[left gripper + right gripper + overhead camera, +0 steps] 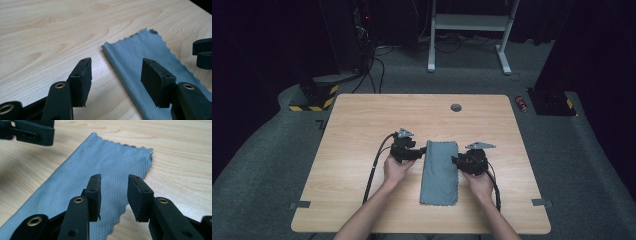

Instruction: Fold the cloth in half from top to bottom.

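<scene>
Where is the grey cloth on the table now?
The grey cloth lies flat on the wooden table, near its front middle in the high view, between the left gripper and right gripper.

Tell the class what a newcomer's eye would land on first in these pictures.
First comes the grey-blue cloth, folded into a long strip near the table's front middle. A hand-held gripper flanks it on each side: the left gripper open over its folded edge, the right gripper open above its zigzag-cut edge.
</scene>
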`<state>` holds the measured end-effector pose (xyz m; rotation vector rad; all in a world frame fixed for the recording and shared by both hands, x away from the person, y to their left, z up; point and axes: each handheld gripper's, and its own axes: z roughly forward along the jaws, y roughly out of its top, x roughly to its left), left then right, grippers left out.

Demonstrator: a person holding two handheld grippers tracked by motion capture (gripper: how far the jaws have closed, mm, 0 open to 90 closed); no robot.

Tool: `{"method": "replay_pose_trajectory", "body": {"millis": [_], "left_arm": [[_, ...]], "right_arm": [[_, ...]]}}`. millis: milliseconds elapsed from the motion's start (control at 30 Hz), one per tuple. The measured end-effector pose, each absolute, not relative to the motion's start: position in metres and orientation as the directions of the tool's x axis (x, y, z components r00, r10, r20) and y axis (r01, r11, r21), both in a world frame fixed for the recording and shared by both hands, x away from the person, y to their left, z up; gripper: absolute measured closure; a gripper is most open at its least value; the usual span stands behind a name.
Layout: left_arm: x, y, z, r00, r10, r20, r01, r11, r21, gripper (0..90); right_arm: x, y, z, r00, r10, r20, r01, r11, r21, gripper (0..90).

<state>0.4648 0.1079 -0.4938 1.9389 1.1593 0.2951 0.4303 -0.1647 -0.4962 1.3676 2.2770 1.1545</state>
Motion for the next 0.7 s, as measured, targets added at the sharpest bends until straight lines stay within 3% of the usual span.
{"method": "replay_pose_trajectory", "body": {"millis": [367, 700], "left_arm": [[0.491, 0.093, -0.494, 0.540, 0.825, -0.167, 0.631, -0.266, 0.728, 42.5], [0.506, 0.086, -0.512, 0.506, 0.849, -0.150, 0.668, -0.276, 0.691, 42.6]], "right_arm": [[0.458, -0.160, -0.494, -0.490, 0.854, 0.176, 0.673, 0.242, 0.699, 63.8], [0.478, -0.166, -0.511, -0.395, 0.894, 0.211, 0.718, 0.157, 0.679, 61.7]]}}
